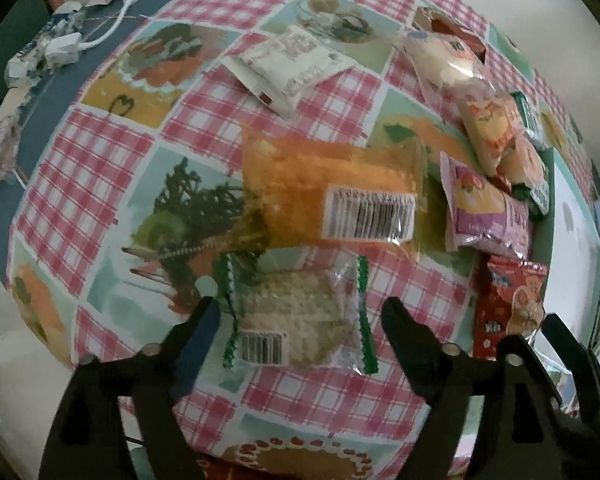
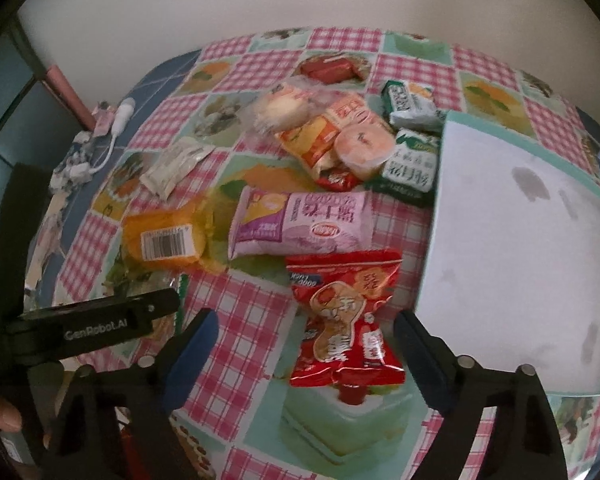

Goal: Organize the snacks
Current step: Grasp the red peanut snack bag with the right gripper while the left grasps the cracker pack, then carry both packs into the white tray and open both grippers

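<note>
My left gripper [image 1: 300, 312] is open, its fingers either side of a clear packet with green edges [image 1: 300, 312] lying on the checked tablecloth [image 1: 100, 152]. An orange packet [image 1: 328, 184] lies just beyond it. My right gripper [image 2: 306, 336] is open around a red snack packet [image 2: 344, 320], which lies on the table and also shows in the left wrist view [image 1: 508, 304]. A purple packet [image 2: 300, 224] and the orange packet [image 2: 164, 236] lie behind it. Farther back is a heap of orange, green and red snacks [image 2: 352, 136].
A white tray with a teal rim [image 2: 520, 256] stands at the right. A white sachet [image 1: 292, 64] lies at mid table. A white cable and crumpled wrappers [image 1: 68, 40] lie at the far left edge. The left gripper's body [image 2: 80, 324] reaches into the right wrist view.
</note>
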Tool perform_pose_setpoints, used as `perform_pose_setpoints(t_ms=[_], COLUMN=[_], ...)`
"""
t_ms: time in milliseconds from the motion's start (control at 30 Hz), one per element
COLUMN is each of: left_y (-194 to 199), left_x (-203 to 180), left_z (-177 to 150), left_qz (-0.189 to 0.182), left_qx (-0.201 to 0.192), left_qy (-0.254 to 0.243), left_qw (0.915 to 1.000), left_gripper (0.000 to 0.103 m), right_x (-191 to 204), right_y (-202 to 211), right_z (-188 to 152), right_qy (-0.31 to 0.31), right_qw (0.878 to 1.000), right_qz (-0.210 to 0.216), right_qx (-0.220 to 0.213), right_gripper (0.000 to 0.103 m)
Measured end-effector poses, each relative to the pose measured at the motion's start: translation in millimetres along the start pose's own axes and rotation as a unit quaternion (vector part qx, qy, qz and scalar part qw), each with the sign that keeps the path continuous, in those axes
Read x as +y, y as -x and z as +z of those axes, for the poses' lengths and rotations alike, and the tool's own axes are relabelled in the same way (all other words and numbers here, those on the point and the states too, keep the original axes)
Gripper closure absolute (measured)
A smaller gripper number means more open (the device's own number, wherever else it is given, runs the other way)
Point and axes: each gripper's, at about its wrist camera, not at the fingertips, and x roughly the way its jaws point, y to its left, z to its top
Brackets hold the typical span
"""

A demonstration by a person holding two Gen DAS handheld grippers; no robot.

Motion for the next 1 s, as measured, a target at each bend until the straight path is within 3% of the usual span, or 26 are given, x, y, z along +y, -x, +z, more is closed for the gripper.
perform_pose_setpoints(t_ms=[267, 400, 467, 700, 833, 967, 1000], left_y=[-30.1, -34.9, -35.2, -30.3, -36.0, -41.4, -38.4], left_x=[-5.5, -1.5, 3.0, -2.8, -16.1, -22.4, -22.5], left_z=[-6.3, -7.3, -9.3, -13.0, -14.4, -16.2, -17.3], left_qz=[-0.009, -0.008, -0.009, 0.006, 0.024, 0.031, 0.031], left_qx=[0.016, 0.010, 0.010, 0.007, 0.008, 0.005, 0.003], left_qy=[-0.001, 0.004, 0.004, -0.007, -0.018, -0.019, -0.019], left_qw=[0.9998, 0.9999, 0.9999, 0.9999, 0.9995, 0.9993, 0.9993], left_gripper=[0.019, 0.028, 0.029, 0.029, 0.029, 0.029, 0.035], right_x=[0.6, 5.3, 6.6, 14.5, 19.0, 20.4, 21.0], right_y=[-16.3, -26.8, -32.0, -47.3, -49.5, -43.5, -39.7], right_z=[-2.2, -4.2, -4.0, -8.4, -9.4, -10.2, -10.1], right_qy=[-0.003, 0.005, 0.007, 0.031, 0.044, 0.043, 0.043], right_qw=[0.999, 0.999, 0.999, 0.997, 0.995, 0.997, 0.997], right_qz=[0.026, 0.011, -0.001, -0.042, -0.066, -0.055, -0.052], right_qx=[0.031, 0.043, 0.047, 0.059, 0.051, 0.045, 0.039], right_gripper=[0.026, 0.028, 0.033, 0.034, 0.045, 0.048, 0.048])
